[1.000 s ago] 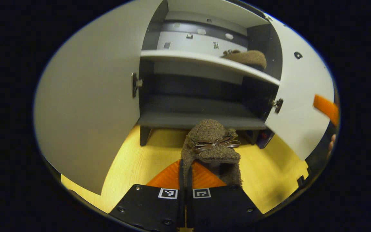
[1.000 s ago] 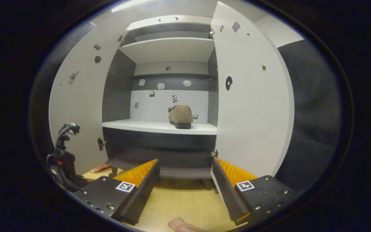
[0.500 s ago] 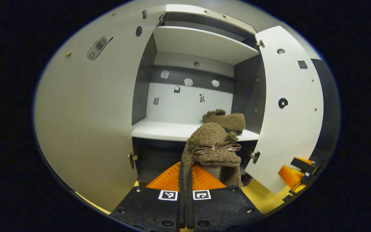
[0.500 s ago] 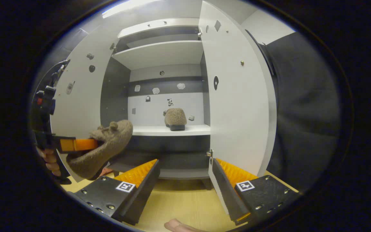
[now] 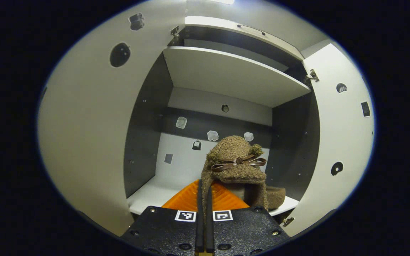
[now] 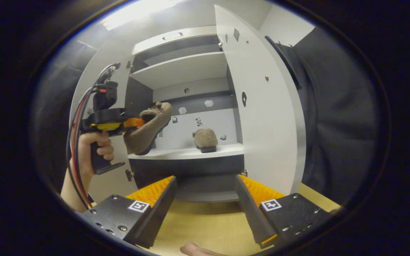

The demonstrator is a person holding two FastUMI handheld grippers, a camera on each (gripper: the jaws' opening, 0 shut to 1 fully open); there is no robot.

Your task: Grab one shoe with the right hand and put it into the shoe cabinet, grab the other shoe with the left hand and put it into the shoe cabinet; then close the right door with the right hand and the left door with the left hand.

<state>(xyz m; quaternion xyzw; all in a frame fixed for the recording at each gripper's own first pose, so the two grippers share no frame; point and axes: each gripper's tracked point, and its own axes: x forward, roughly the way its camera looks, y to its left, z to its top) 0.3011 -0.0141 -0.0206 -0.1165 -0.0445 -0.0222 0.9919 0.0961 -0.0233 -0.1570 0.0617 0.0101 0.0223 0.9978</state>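
Left gripper view, left to right: open white left cabinet door [image 5: 94, 135] covers the left half of frame; the white shoe cabinet with dark grey inner walls [image 5: 148, 117] sits centre, white upper shelf [image 5: 233, 74] across the top, white middle shelf [image 5: 148, 193] at lower centre. Left gripper [image 5: 205, 193] at bottom centre, fingers pressed together on the heel end of a fuzzy brown slipper with a thin brown bow [image 5: 235, 161], toe pointing up into the cabinet opening. Second fuzzy brown slipper [image 5: 275, 197] peeks out just right of it, lying on the middle shelf near the right inner wall. Open white right cabinet door [image 5: 340, 142] on the right edge. Right gripper view, left to right: a hand [image 6: 91, 149] at mid-left holds the left gripper [image 6: 132, 122], slipper with bow [image 6: 148, 129] clamped in it, tilted toe-up, hanging at the left front edge of the middle shelf [image 6: 190, 153]; cannot tell if the sole touches it. Second slipper [image 6: 205, 139] rests on the shelf at centre, well apart from the first. Right door [image 6: 262, 117] is right of centre. Right gripper [image 6: 205, 199] at bottom centre, fingers wide apart, holding nothing, above the light wooden floor [image 6: 205, 227].
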